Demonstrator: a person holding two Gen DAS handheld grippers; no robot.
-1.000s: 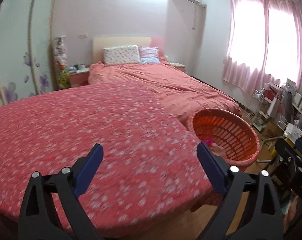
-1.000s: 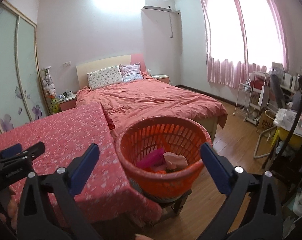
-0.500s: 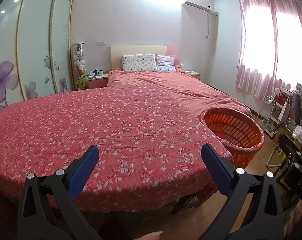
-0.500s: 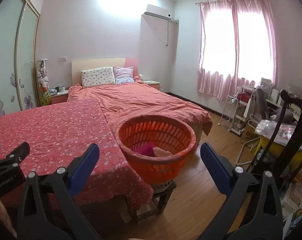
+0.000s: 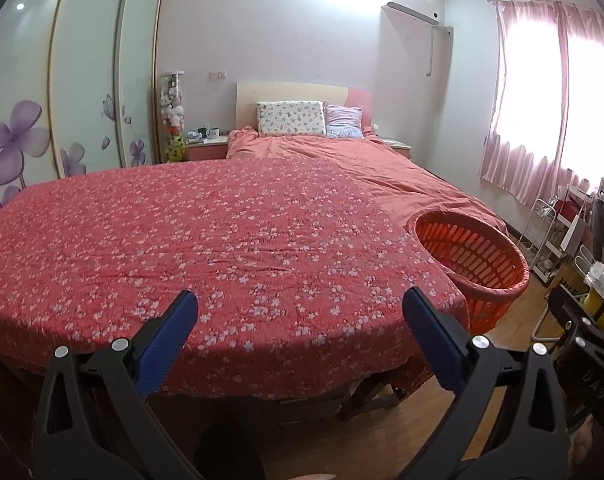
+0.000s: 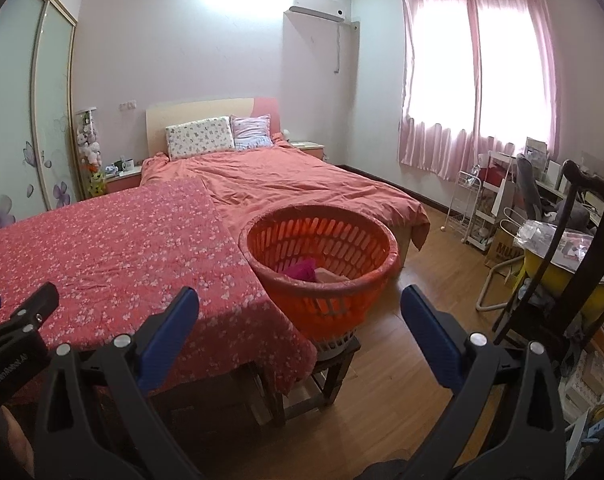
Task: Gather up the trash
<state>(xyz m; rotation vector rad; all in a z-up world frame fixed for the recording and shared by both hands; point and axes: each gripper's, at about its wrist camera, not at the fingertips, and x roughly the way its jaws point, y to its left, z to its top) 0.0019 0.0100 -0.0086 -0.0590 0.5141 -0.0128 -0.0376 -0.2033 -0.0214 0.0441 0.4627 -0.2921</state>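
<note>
left tool (image 5: pixel 300 312) wide, empty, over floral counter (image 5: pixel 222 232) | right tool (image 6: pixel 300 312) wide, empty | orange basket (image 6: pixel 318 236) at 12 o'clock, pink scraps inside

Orange plastic basket (image 6: pixel 322 276) with slotted walls is standing upright on a small dark stool (image 6: pixel 334 360), sitting just beside the table's right edge, in front of the bed's foot. Round, open top, rim slightly tilted in left view (image 5: pixel 472 258). Inside, a magenta crumpled piece (image 6: pixel 302 270) is lying next to a pale pink piece (image 6: pixel 332 276), low in the basket.
</note>
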